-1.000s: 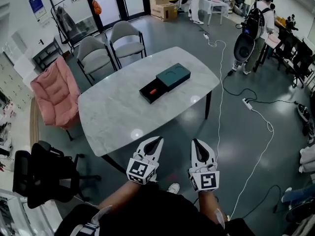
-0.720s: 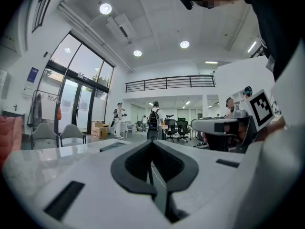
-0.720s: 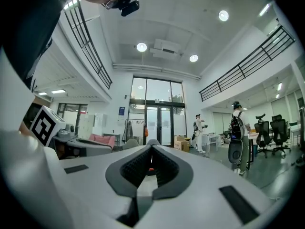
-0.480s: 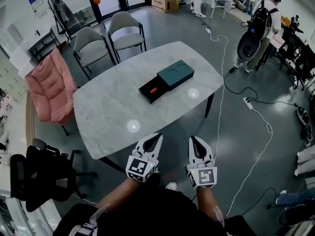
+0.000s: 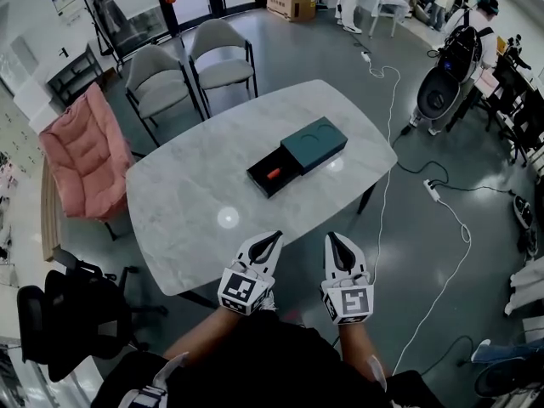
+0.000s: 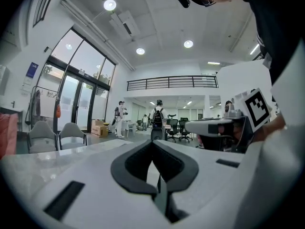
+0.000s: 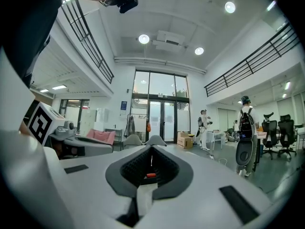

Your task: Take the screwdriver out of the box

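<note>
Held level and side by side, left tongs [image 5: 274, 239] and right tongs [image 5: 332, 238] point toward 12 o'clock, both closed, empty.

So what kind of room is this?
Probably a big open office or lab. There is a large table with grey chairs beside it, cables running over the floor, and a black office chair nearby.
</note>
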`<act>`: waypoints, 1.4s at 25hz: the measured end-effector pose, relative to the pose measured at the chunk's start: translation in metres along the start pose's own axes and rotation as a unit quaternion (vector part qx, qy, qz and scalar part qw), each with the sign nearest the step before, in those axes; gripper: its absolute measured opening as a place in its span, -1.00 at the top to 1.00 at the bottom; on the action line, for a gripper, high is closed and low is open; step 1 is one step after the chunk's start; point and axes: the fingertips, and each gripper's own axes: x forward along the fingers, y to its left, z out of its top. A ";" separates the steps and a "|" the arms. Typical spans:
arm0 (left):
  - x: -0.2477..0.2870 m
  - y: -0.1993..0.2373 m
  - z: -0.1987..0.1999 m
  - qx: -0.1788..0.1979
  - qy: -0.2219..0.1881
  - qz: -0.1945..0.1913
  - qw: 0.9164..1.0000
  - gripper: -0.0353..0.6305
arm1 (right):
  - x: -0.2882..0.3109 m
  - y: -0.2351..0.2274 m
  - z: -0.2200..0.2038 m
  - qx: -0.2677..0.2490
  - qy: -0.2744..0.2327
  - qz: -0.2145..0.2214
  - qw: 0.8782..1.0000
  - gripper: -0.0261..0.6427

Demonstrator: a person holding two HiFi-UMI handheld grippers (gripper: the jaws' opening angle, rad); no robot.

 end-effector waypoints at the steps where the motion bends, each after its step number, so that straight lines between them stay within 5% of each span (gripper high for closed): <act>1: 0.003 0.004 0.000 -0.001 0.001 -0.003 1.000 0.88 | 0.006 0.000 0.000 0.000 0.001 -0.001 1.000 0.85; 14: 0.018 0.057 0.000 0.008 0.007 -0.025 1.000 0.88 | 0.059 0.007 0.002 0.000 0.014 -0.012 1.000 0.85; 23: 0.010 0.076 -0.004 -0.005 0.016 -0.017 1.000 0.88 | 0.061 -0.003 -0.006 0.032 0.012 -0.046 0.998 0.85; 35: 0.037 0.091 -0.002 -0.002 0.018 -0.001 1.000 0.88 | 0.085 -0.023 0.000 0.025 0.000 -0.033 0.999 0.85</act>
